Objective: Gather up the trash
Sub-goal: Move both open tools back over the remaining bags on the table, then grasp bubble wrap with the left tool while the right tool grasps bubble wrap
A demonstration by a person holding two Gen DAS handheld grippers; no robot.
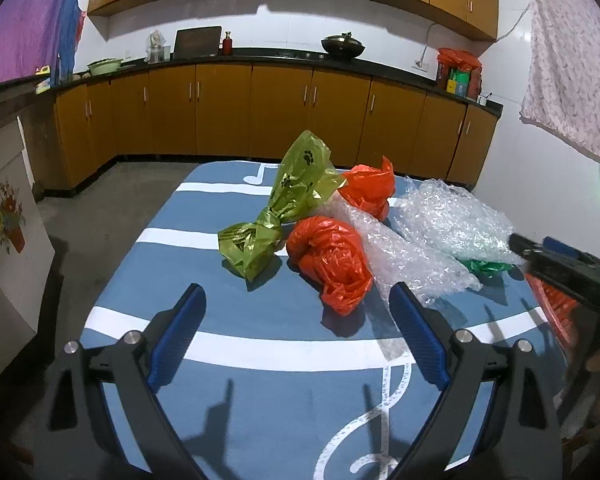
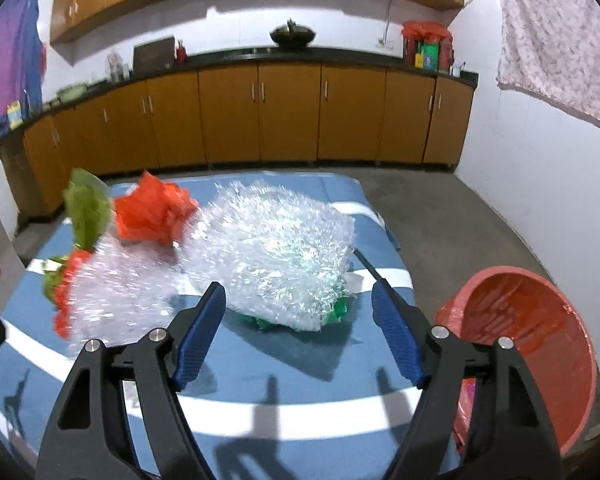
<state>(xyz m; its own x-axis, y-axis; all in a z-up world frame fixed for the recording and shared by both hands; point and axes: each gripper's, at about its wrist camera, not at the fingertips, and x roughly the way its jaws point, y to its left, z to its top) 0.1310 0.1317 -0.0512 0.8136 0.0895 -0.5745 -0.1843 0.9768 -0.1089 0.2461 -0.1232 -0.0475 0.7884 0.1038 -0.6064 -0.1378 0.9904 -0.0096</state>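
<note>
Trash lies on a blue table with white stripes [image 1: 260,320]: a green plastic bag with paw prints [image 1: 276,208], a near orange bag [image 1: 332,260], a far orange bag [image 1: 370,188], and two wads of bubble wrap [image 1: 452,220]. My left gripper [image 1: 296,300] is open and empty, just short of the near orange bag. My right gripper [image 2: 298,298] is open and empty, its fingers on either side of the near end of the big bubble wrap wad [image 2: 276,248], which covers a green scrap [image 2: 336,312]. A red bucket [image 2: 528,344] lined with an orange bag stands right of the table.
Orange kitchen cabinets [image 1: 280,108] with a dark counter run along the back wall. Grey concrete floor [image 2: 452,220] surrounds the table. A floral cloth [image 2: 560,32] hangs at the right, a purple cloth [image 1: 24,24] at the left. A white cabinet [image 1: 4,216] stands left.
</note>
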